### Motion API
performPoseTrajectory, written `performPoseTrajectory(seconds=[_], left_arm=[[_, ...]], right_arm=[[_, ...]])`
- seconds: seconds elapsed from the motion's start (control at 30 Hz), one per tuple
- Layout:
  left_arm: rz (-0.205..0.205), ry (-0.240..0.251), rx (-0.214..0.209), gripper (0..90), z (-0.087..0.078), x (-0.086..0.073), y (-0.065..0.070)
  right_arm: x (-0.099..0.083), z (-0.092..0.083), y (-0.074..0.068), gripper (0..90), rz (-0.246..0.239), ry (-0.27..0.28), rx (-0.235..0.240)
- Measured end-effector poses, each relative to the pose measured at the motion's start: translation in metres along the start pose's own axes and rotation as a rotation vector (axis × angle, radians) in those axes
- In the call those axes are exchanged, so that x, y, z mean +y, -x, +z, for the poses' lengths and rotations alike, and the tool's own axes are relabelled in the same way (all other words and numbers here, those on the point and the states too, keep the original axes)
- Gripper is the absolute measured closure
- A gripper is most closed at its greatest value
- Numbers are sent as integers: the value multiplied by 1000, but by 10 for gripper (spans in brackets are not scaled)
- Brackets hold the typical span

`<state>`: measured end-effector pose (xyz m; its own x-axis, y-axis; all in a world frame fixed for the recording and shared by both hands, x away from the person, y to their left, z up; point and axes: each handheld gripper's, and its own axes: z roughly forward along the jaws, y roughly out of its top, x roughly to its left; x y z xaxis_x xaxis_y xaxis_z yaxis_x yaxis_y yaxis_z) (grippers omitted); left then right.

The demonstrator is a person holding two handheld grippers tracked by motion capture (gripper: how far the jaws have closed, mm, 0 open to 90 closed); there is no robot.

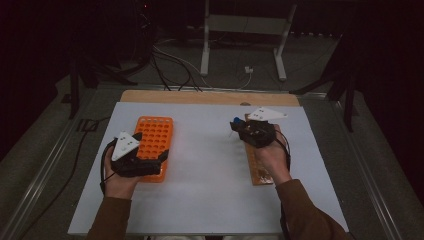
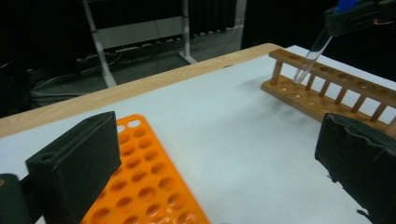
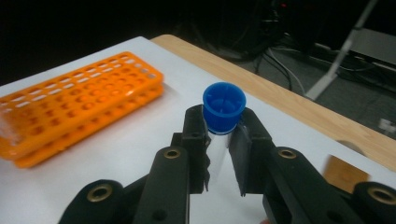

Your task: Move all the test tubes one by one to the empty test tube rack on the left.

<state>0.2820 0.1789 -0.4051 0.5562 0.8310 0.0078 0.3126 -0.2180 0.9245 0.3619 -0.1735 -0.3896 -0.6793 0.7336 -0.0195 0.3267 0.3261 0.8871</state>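
Right gripper (image 3: 219, 140) clamped on clear plastic test tube with blue cap (image 3: 224, 108), hanging near-upright over brown wooden rack (image 2: 327, 93). Flat orange plastic rack (image 1: 154, 145) well left, directly beneath left gripper (image 1: 150, 162), jaws wide apart, empty.

White sheet (image 1: 210, 165) lies under the right gripper (image 1: 236, 125), with a bare wood table edge (image 1: 200, 96) just past it. Metal stand (image 1: 240, 25) and floor cables (image 1: 170, 65) are way beyond.
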Motion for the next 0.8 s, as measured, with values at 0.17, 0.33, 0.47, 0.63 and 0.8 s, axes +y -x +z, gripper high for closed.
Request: performPoseTrajectory(seconds=[0.17, 0.33, 0.47, 0.63, 0.8], left_arm=[[10, -7, -19, 15, 14, 8, 10], [25, -21, -32, 15, 27, 13, 21], [43, -25, -37, 26, 36, 16, 33], [76, -36, -40, 50, 46, 21, 45], [106, -53, -55, 83, 59, 26, 56]], right_arm=[[5, 5, -14, 772, -4, -2, 42], [7, 10, -27, 772, -4, -5, 87], [9, 13, -35, 772, -10, -3, 112], [11, 17, -43, 772, -7, -4, 140], [14, 20, -50, 772, -20, -4, 158]])
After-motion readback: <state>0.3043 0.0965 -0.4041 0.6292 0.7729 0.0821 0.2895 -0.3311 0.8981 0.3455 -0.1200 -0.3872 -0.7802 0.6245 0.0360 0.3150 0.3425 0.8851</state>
